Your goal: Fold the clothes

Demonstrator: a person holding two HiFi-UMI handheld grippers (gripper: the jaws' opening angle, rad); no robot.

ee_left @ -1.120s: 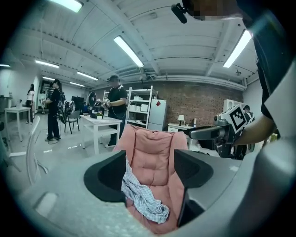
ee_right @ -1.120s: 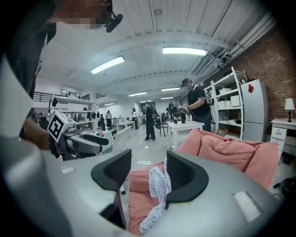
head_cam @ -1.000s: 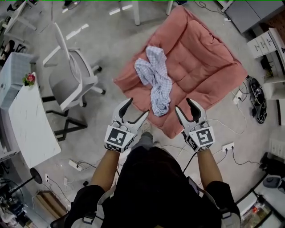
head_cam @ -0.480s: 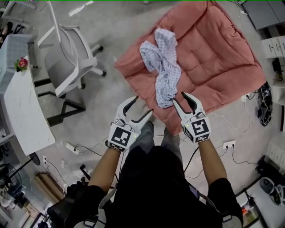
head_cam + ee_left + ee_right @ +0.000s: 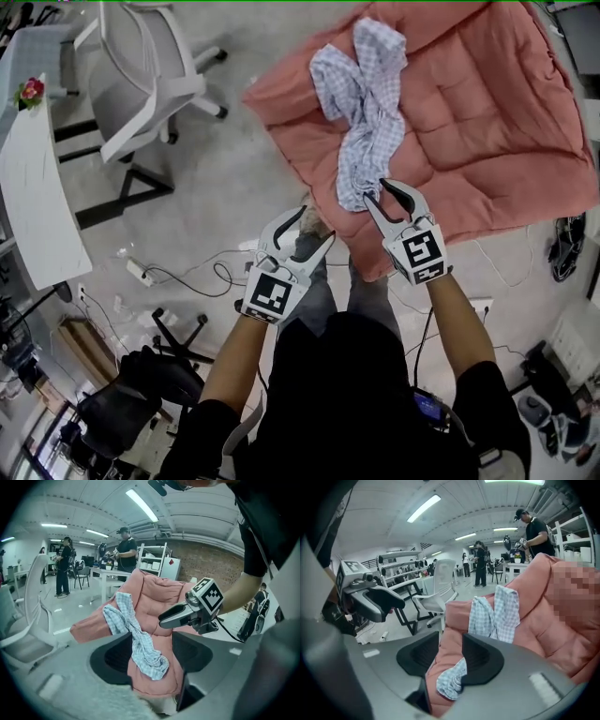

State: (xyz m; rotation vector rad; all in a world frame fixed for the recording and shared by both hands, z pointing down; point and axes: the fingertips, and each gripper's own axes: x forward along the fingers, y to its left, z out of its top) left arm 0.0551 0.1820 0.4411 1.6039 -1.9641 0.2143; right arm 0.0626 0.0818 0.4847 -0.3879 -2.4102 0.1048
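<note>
Head view: dropped lower than a second ago; left gripper (image 5: 314,228) by the near edge of the mat (image 5: 487,141), right gripper (image 5: 382,192) at the near end of the shirt (image 5: 361,103). Left gripper view: fairly wide, been closing, nothing pinched (shirt farther off). Right gripper view: half apart, closing too, shirt end in the gap, unclamped, so grab looks next. Chair (image 5: 141,80) far left, no obstacle.

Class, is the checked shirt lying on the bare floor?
No, the checked shirt lies crumpled on the pink quilt.
</note>
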